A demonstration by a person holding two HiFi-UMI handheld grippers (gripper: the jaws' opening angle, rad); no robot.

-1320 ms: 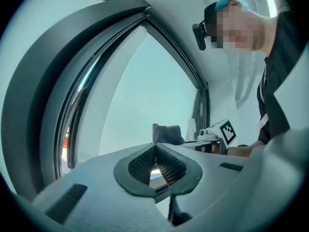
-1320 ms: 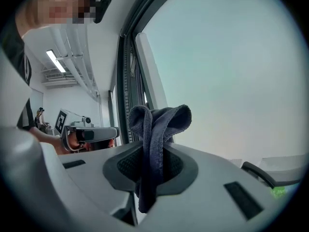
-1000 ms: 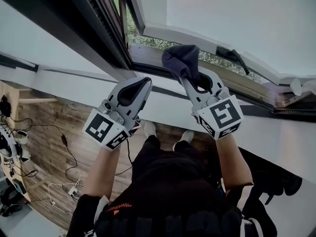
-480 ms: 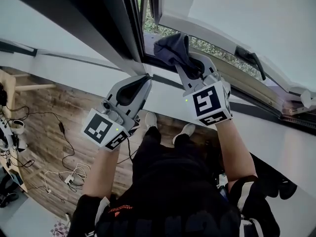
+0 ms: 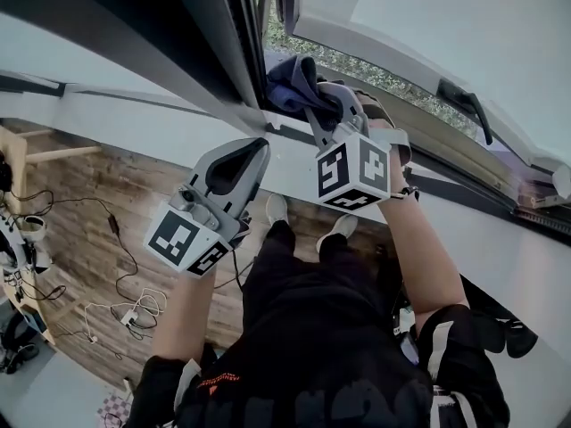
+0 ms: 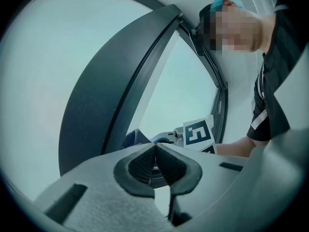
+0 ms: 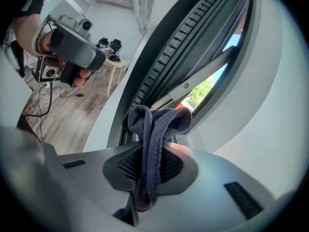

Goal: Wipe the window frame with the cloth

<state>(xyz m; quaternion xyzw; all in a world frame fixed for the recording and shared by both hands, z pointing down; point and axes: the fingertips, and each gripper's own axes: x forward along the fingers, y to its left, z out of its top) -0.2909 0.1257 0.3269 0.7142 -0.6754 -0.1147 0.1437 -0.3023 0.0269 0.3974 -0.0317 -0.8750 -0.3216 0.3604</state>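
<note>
The right gripper [image 7: 152, 166] has its 2 jaws clamped on a crumpled dark blue-grey fabric cloth [image 7: 155, 122]. The cloth bunches out past the jaw tips and sits at the lower corner of the dark grey window frame [image 5: 227, 52], beside the tilted white sash [image 5: 419, 16]. The left gripper [image 6: 155, 161], jaws together with nothing between them, hangs just below that frame, apart from the cloth.

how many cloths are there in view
1: a dark cloth clamped in the right gripper, up at the window frame. The left gripper holds none. More could be hidden.
</note>
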